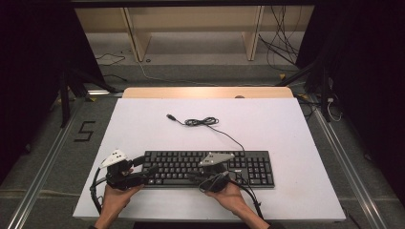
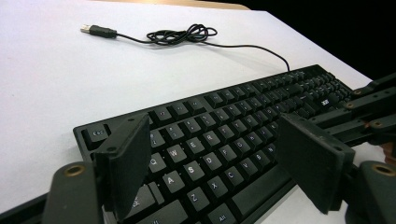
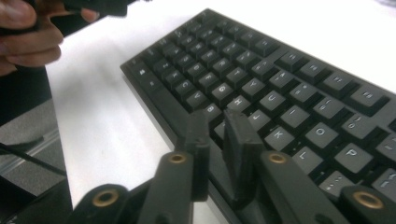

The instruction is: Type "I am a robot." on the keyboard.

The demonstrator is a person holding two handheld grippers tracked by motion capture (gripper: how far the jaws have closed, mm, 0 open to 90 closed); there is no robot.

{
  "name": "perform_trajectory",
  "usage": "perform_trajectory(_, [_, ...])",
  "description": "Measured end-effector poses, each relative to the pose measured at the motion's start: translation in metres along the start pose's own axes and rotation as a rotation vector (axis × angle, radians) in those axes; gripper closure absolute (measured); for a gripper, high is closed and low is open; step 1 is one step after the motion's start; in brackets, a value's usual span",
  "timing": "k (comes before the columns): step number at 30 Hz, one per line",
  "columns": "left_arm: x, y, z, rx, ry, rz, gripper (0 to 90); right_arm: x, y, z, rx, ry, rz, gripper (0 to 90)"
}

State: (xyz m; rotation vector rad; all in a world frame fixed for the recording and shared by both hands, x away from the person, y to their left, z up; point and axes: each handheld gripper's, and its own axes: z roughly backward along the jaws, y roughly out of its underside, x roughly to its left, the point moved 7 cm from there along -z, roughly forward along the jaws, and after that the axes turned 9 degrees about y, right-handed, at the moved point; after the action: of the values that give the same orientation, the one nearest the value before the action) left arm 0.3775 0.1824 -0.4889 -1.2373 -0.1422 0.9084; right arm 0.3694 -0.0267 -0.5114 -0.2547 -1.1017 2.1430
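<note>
Left gripper (image 1: 143,172): held in the person's left hand (image 1: 114,194) at the table's near-left; its jaws stand wide apart with nothing clamped, hanging over the left end of the keyboard. In the left gripper view the two pads (image 2: 128,158) frame the letter keys without pressing them.
Right gripper (image 1: 197,177): held in the person's right hand (image 1: 229,194), near the keyboard's front edge at about its middle; its jaws show a narrow gap, nothing gripped. In the right gripper view the tips (image 3: 219,135) sit low over the bottom letter row by the front edge; whether they touch a key cannot be told.
Keyboard (image 1: 248,164): black, flat on the white table (image 1: 286,133), long side running 9 to 3 o'clock. From the left gripper it stretches toward 3 o'clock; from the right gripper it lies at 12 o'clock, the number pad toward 2 o'clock.
Cable (image 1: 224,131): leaves the keyboard's back edge and runs toward 11 o'clock to a small coil (image 1: 201,122).
USB plug (image 1: 170,116): loose on the table past the coil, at 12 o'clock from the left gripper, well apart from both grippers.
</note>
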Motion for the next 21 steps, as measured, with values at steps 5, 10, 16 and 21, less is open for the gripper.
perform_trajectory(5, [0.000,0.000,-0.001,0.005,-0.003,-0.001,26.7,-0.003,-0.003,0.007,-0.025,-0.003,-0.014,67.0])
perform_trajectory(10, [0.002,0.001,-0.001,0.012,-0.011,0.002,29.3,-0.006,-0.006,0.011,-0.039,0.000,-0.026,57.8])
perform_trajectory(16, [0.006,0.004,-0.004,0.036,-0.026,0.003,38.3,-0.008,-0.009,0.015,-0.046,0.007,-0.039,46.4])
perform_trajectory(21, [0.011,0.007,-0.007,0.066,-0.052,0.010,48.4,-0.008,-0.010,0.016,-0.047,0.008,-0.049,40.9])
